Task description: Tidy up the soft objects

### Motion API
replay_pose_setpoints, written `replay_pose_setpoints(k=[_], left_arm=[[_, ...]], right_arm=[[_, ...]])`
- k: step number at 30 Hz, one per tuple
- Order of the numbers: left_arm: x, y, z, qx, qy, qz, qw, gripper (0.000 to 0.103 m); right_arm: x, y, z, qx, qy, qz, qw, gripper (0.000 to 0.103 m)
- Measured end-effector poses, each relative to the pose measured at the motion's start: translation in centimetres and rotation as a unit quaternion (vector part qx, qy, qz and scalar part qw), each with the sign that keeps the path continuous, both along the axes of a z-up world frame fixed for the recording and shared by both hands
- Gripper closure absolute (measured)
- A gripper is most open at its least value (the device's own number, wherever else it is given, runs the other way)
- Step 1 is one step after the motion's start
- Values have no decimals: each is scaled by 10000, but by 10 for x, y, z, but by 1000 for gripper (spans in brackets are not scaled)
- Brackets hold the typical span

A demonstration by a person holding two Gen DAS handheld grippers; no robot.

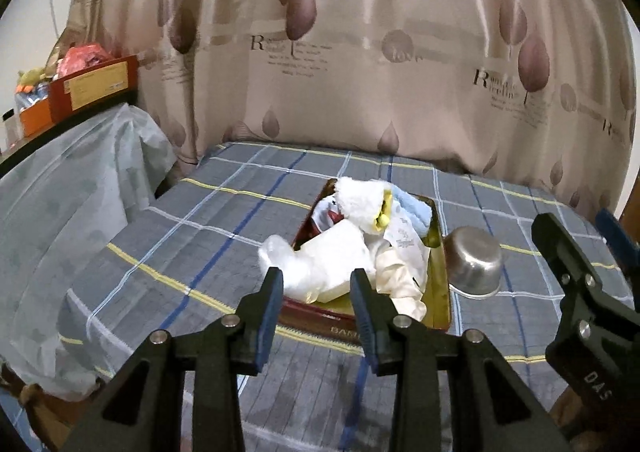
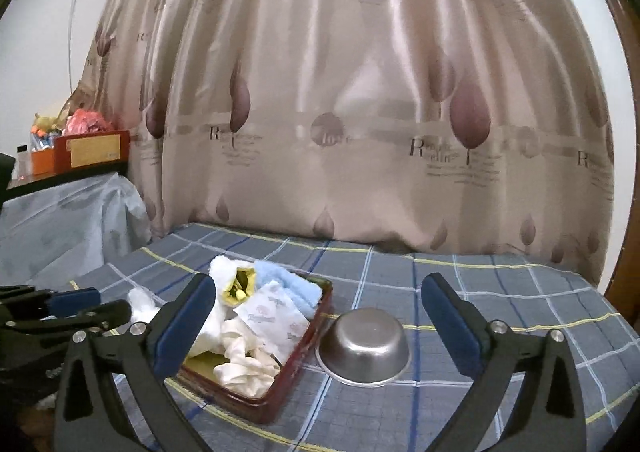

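A red tin tray (image 1: 439, 292) (image 2: 280, 388) sits on the plaid cloth and holds soft things: a white fluffy towel with a yellow trim (image 1: 360, 201) (image 2: 234, 284), a light blue cloth (image 1: 416, 211) (image 2: 292, 286), a printed white packet (image 2: 276, 318), cream gloves (image 1: 400, 276) (image 2: 244, 364) and a white plastic bag (image 1: 316, 264) that hangs over the tray's left edge. My left gripper (image 1: 316, 292) is open and empty just in front of the tray. My right gripper (image 2: 316, 304) is wide open and empty above the tray's right side and the bowl.
An upturned steel bowl (image 1: 474, 262) (image 2: 366, 346) lies right of the tray. A patterned curtain (image 1: 360, 51) hangs behind the table. A plastic-covered piece of furniture (image 1: 60, 211) stands at the left, with red and orange boxes (image 1: 92, 85) on a shelf.
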State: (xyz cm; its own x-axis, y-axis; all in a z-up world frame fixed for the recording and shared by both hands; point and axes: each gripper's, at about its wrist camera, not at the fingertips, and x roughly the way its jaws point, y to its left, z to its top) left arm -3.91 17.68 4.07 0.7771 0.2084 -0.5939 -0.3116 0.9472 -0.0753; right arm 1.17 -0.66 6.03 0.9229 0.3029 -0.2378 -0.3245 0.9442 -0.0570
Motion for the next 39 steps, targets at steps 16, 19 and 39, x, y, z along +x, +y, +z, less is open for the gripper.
replay_pose_setpoints(k=[16,19,39], left_arm=[[-23,-18,-6,272,-162,-399,9987,63],[-22,-18,-6,261,-165,-394,9987,63],[-21,-23,-10,347,-178,-500,9980,63]], right_arm=[[-32,-8,-6,-2,211,-76,9997,1],[-34,-10,-7,-4,243,-101,9997,1],[-40,-15,-3,37,189,-45,9998,1]])
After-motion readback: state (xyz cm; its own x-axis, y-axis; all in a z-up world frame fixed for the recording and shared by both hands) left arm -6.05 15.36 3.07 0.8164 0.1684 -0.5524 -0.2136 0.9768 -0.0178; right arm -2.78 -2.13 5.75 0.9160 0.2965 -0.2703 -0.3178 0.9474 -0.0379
